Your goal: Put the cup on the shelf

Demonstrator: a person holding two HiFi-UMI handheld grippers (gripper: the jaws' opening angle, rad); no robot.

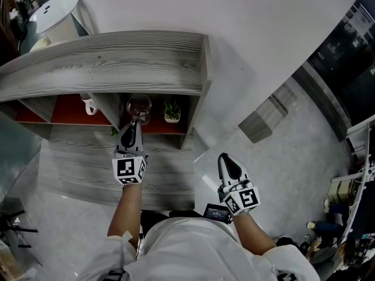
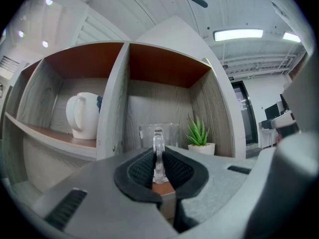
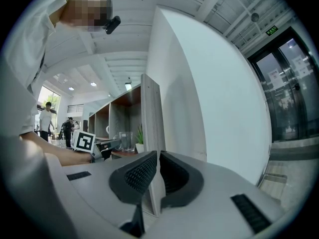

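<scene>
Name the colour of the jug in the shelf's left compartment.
The jug is white; the left gripper view shows it best.

The cup (image 1: 139, 106), clear glass with a handle, stood upright inside the right-hand compartment of the grey wood-grain shelf (image 1: 105, 63), which had red-brown inner boards. In the head view its handle pointed to 6 o'clock and was pinched between the left gripper's (image 1: 135, 123) jaws.
</scene>
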